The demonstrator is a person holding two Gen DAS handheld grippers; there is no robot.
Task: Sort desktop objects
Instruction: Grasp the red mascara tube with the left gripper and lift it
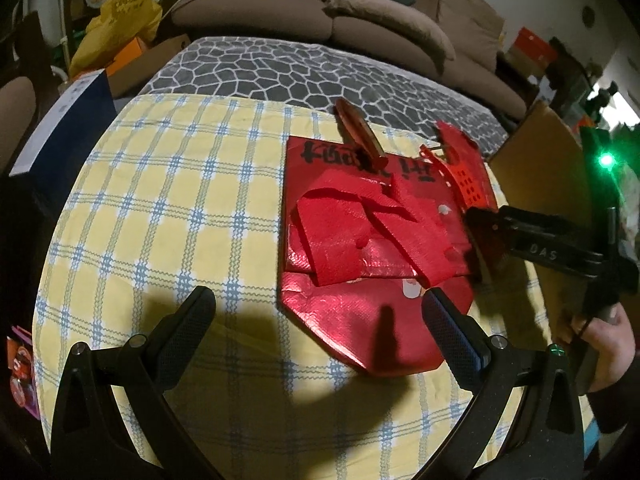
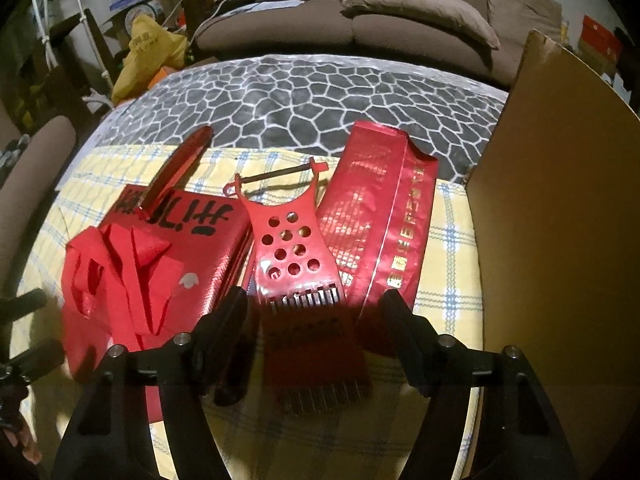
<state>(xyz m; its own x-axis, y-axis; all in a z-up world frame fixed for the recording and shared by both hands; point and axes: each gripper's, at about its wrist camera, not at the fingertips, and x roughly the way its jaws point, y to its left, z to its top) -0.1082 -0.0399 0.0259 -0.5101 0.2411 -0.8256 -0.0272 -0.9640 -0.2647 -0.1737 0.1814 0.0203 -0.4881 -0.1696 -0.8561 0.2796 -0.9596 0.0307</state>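
A flat red bag (image 1: 352,320) (image 2: 224,236) with black lettering lies on the yellow checked cloth, with crumpled red tissue (image 1: 352,232) (image 2: 124,276) on top. A red perforated peeler tool (image 2: 296,256) (image 1: 460,176) lies beside it, and a long red printed carton (image 2: 376,216) to its right. A dark red tube (image 1: 360,132) (image 2: 180,164) rests on the bag's far edge. My left gripper (image 1: 320,316) is open, just short of the bag's near end. My right gripper (image 2: 316,312) (image 1: 484,224) is open, with the tool's toothed end between its fingers.
A brown cardboard box (image 2: 560,208) (image 1: 536,148) stands at the table's right edge. A blue-and-white box (image 1: 64,132) stands at the left edge. A grey stone-patterned cover (image 1: 304,76) lies beyond the cloth, with a brown sofa (image 2: 352,8) behind it.
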